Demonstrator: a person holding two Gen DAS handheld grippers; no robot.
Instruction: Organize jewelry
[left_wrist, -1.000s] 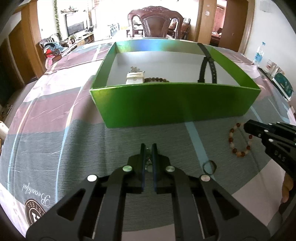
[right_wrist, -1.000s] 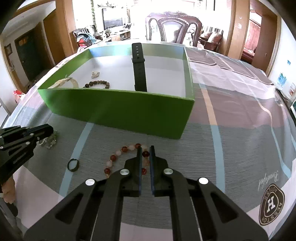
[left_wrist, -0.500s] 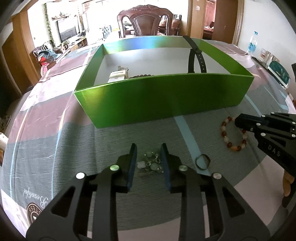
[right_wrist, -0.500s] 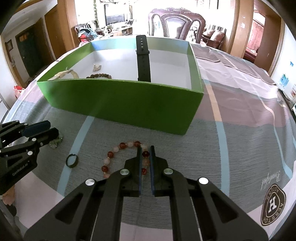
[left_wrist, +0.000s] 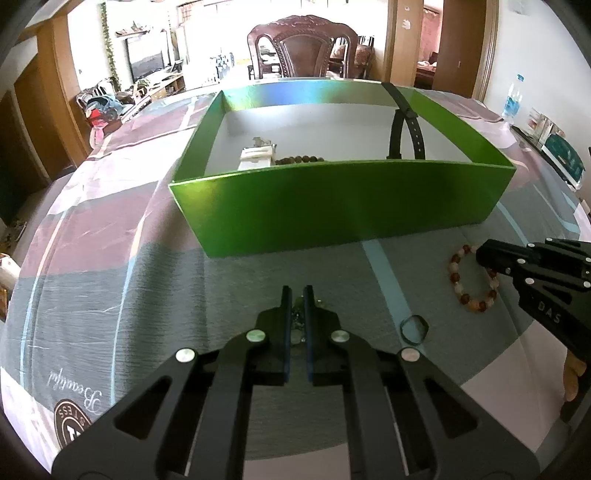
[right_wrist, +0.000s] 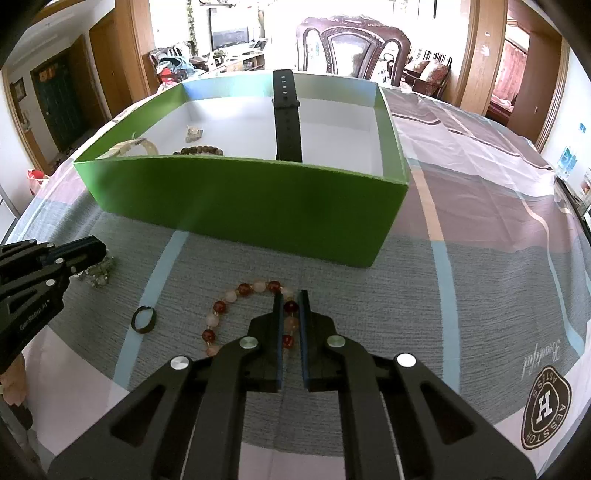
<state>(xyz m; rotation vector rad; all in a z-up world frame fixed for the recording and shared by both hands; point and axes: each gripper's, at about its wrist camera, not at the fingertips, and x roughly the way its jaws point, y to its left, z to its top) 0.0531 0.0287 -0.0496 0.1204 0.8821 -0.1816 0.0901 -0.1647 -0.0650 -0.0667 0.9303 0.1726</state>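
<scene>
A green box (left_wrist: 332, 206) stands on the tablecloth ahead of both grippers. Inside lie a black watch strap (left_wrist: 400, 129), a brown bead bracelet (left_wrist: 299, 159) and a white piece (left_wrist: 256, 156). My left gripper (left_wrist: 296, 291) is shut on a cluster of clear crystal jewelry (left_wrist: 296, 314) that rests on the cloth; the right wrist view shows this cluster (right_wrist: 98, 277) under the left gripper (right_wrist: 98, 249). My right gripper (right_wrist: 290, 295) is shut on a red and white bead bracelet (right_wrist: 231, 295), whose loop lies flat. A small black ring (right_wrist: 144, 319) sits between the two.
A carved wooden chair (left_wrist: 303, 48) stands behind the far table edge. A water bottle (left_wrist: 514, 99) and books (left_wrist: 563, 158) sit at the far right. A hand (left_wrist: 570, 373) holds the right gripper's handle. Striped cloth spreads left and right of the box.
The left gripper's jaws stood apart around the crystal cluster half a second ago and have shut on it again. The right gripper has stayed shut on the bracelet, unmoved.
</scene>
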